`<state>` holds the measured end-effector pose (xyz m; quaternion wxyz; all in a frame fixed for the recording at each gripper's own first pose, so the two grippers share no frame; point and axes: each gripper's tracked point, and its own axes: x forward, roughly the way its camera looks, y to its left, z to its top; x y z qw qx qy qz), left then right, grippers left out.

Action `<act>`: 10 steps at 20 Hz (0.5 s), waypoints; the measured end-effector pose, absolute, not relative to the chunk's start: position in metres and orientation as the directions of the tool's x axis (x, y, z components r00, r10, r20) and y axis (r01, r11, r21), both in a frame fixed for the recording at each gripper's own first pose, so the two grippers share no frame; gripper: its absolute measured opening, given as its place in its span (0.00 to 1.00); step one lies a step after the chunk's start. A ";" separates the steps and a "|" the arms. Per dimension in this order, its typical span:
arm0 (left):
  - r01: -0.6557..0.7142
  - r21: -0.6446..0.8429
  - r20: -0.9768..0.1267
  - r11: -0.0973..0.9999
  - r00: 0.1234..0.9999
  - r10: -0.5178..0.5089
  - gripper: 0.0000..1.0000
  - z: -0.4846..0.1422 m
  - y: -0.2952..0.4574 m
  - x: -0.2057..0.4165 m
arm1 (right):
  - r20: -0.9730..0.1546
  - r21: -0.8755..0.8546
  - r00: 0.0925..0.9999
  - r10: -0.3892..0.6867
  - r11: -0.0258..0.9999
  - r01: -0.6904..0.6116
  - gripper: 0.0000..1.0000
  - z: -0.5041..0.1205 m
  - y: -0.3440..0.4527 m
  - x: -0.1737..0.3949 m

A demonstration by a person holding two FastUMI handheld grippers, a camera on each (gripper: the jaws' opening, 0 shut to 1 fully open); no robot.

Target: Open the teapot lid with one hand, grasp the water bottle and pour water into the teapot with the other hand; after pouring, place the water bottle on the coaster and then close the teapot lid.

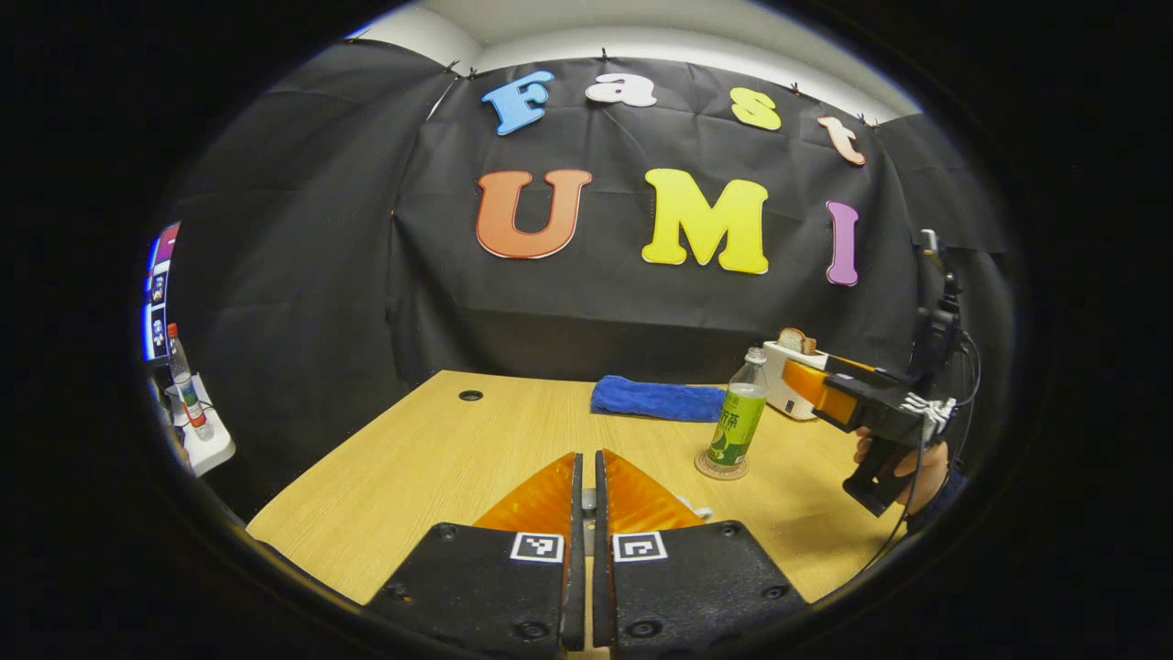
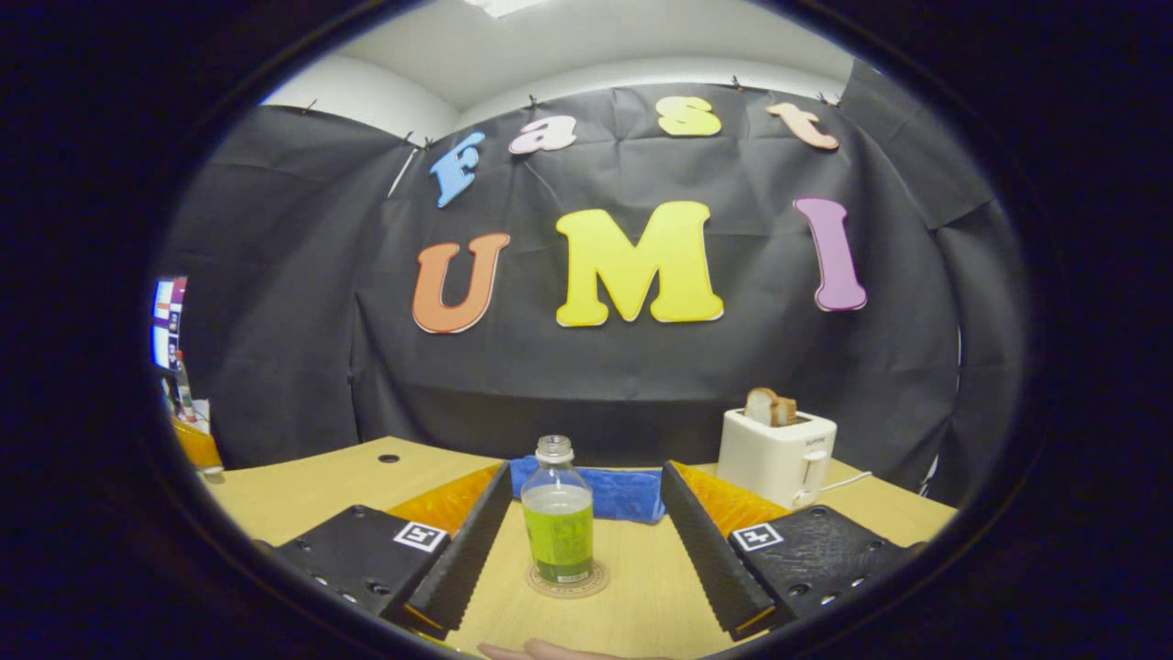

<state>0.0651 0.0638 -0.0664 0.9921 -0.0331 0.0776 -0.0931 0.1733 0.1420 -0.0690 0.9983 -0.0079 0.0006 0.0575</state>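
The water bottle, uncapped, green-labelled with print too small to read and partly filled with pale liquid, stands upright on the round coaster on the wooden table. The right gripper is spread wide, a finger either side of it, not touching. The left gripper is pressed together; a small white piece sits just beyond its tips, what it is I cannot tell. Behind lie a blue towel and a white toaster holding bread.

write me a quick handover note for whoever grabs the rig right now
Left gripper: jaws shut; what they hold, if anything, is hidden; low over the table.
Right gripper: jaws open either side of the bottle, not touching.
Bottle stands upright on the coaster, cap off, partly full of water.
Towel and toaster sit behind.
Done: bottle is on the coaster. Whether pouring happened can't be told.
Left: check the teapot lid is closed.
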 end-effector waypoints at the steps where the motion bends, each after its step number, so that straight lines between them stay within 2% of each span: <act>1: 0.197 -0.085 -0.139 0.977 0.968 -0.207 0.06 -0.068 0.056 0.068 | 0.005 -0.029 0.994 0.114 0.993 -0.113 0.96 -0.070 0.136 0.165; 7: 0.272 -0.102 -0.052 0.957 0.959 -0.278 0.06 -0.085 0.009 0.096 | -0.007 -0.144 0.996 0.084 0.986 -0.084 0.96 -0.095 0.102 0.123; 10: 0.301 -0.126 -0.069 0.945 0.948 -0.311 0.06 -0.108 -0.004 0.107 | 0.008 -0.141 0.997 0.080 0.987 -0.078 0.94 -0.098 0.096 0.105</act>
